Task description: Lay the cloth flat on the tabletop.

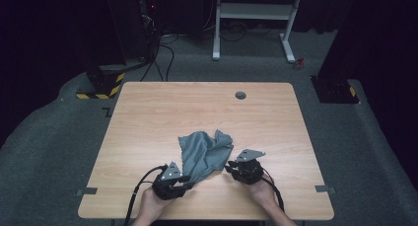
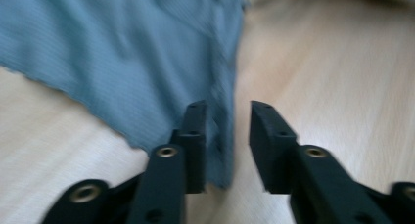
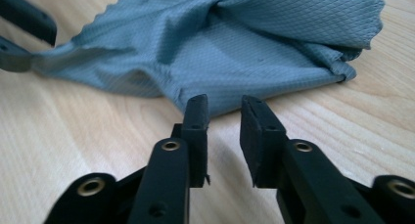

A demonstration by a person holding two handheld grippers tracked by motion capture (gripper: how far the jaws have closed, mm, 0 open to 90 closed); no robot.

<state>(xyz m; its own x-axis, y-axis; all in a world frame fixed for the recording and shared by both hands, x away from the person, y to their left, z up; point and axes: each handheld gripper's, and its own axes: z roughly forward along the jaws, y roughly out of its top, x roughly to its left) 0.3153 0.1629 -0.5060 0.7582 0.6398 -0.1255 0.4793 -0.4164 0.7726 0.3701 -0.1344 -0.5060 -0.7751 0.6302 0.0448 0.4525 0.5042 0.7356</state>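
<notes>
Table (image 1: 148, 112): light wood top with a small round grommet (image 1: 240, 95) near its far edge; the work sits at the near middle.
Cloth (image 1: 204, 152): grey-blue knit cloth, rumpled, lying on the table between the two grippers; one part is folded or bunched over on the far side, and a narrow corner trails toward the near left. It is neither spread flat nor neatly folded.
Left gripper (image 1: 186, 182): at the cloth's near-left corner. In the left gripper view the jaws stand partly apart, with the cloth's (image 2: 122, 53) edge strip lying in the gap; the pads do not press on it, so nothing is held.
Right gripper (image 1: 229, 168): just beside the cloth's near-right edge. In the right gripper view the jaws stand partly apart over bare wood, the cloth's (image 3: 235, 48) edge just beyond the tips; nothing is held.
Progress: I judge this early or between grasps; both corners need gripping before the cloth can be straightened or folded.
</notes>
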